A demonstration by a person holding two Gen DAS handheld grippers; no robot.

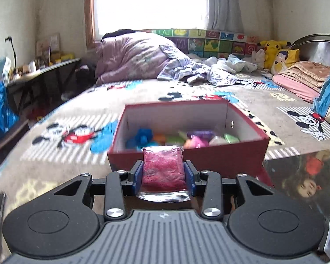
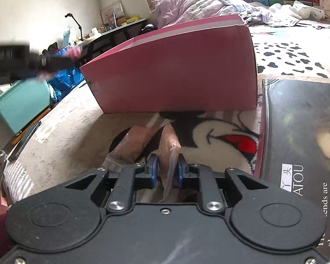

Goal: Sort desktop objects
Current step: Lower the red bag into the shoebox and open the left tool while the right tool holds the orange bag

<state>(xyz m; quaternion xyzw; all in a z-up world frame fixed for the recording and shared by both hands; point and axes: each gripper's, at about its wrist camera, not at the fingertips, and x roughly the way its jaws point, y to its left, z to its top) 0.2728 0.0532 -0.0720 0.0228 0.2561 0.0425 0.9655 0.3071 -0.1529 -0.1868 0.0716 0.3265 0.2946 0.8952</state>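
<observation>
Left tongs (image 1: 163, 171) pinch a red packet (image 1: 164, 169) above the bed, just before the red box (image 1: 209, 154) of coloured bits; right tongs (image 2: 166, 171) clamp an orange packet (image 2: 168, 151) low on the bed, another orange packet (image 2: 132, 147) just left

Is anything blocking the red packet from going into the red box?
Only the box's near wall stands ahead of the red packet in the left gripper. The box is open on top, so nothing else visible blocks it.
</observation>
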